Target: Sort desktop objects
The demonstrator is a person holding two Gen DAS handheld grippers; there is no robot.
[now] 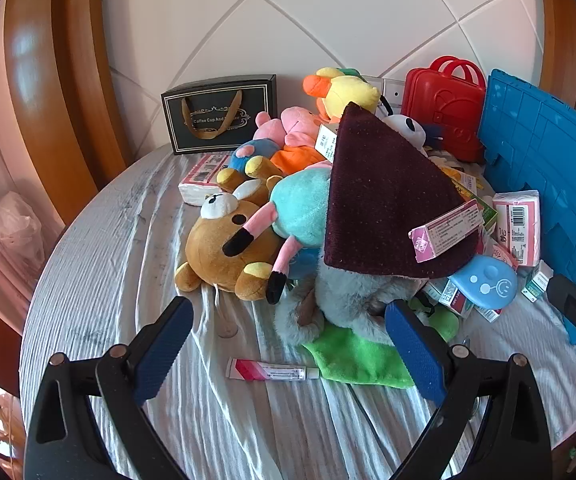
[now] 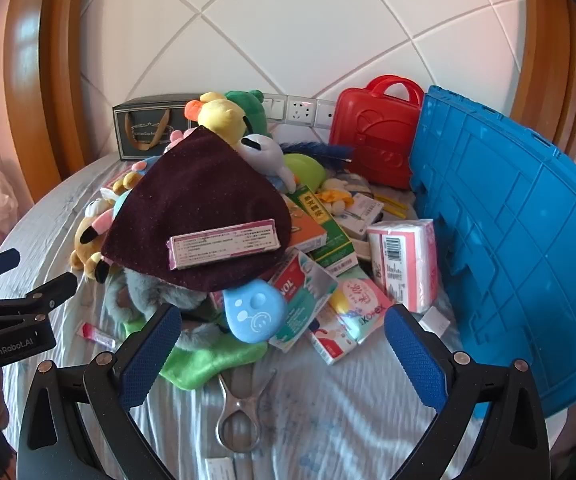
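Note:
A pile of plush toys and boxes covers the table. A dark maroon cloth (image 1: 387, 200) (image 2: 204, 204) drapes over the pile with a pink medicine box (image 1: 447, 230) (image 2: 224, 242) on top. A brown bear plush (image 1: 224, 248) lies at the left, a grey plush (image 1: 347, 300) on a green cloth (image 1: 359, 360) in front. A pink tube (image 1: 272, 370) lies near my left gripper (image 1: 288, 356), which is open and empty above the cloth-covered table. My right gripper (image 2: 284, 356) is open and empty, in front of a blue smiley case (image 2: 254, 312) and medicine boxes (image 2: 307, 296).
A blue plastic crate (image 2: 519, 248) (image 1: 547, 168) stands at the right. A red toy suitcase (image 2: 375, 132) and a black gift bag (image 1: 220, 114) stand at the back wall. Pink tissue packs (image 2: 403, 264) (image 1: 202, 178) and a metal clip (image 2: 240, 412) lie on the table.

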